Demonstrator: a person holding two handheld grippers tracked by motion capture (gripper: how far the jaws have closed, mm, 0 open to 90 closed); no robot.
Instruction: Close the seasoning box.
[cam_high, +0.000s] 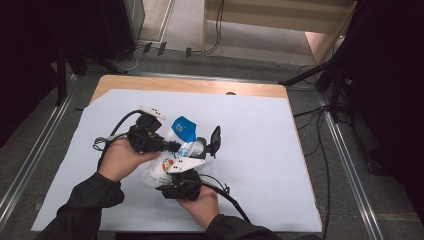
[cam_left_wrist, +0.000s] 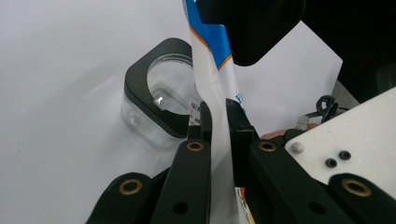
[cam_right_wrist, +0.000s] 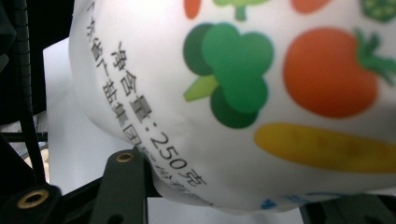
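Near the middle of the table (cam_high: 260, 95), on the white sheet (cam_high: 260, 150), the left gripper (cam_left_wrist: 218, 122) is seen with its jaws clamped together on the thin upper part of a white pouch (cam_high: 172, 150); the film is pinched flat between the pads. The right gripper (cam_high: 181, 187) is placed under the pouch's bulging lower end, its jaws spread around the belly; whether the pads press on it cannot be told. Just beyond the pouch, toward the far edge, a clear container (cam_left_wrist: 154, 100) with a black rim is stood open, its hinged black lid (cam_high: 215, 140) raised. The container is partly hidden behind the pouch's blue top. Printed on the pouch: broccoli, tomato, a yellow vegetable, Chinese characters and "250".
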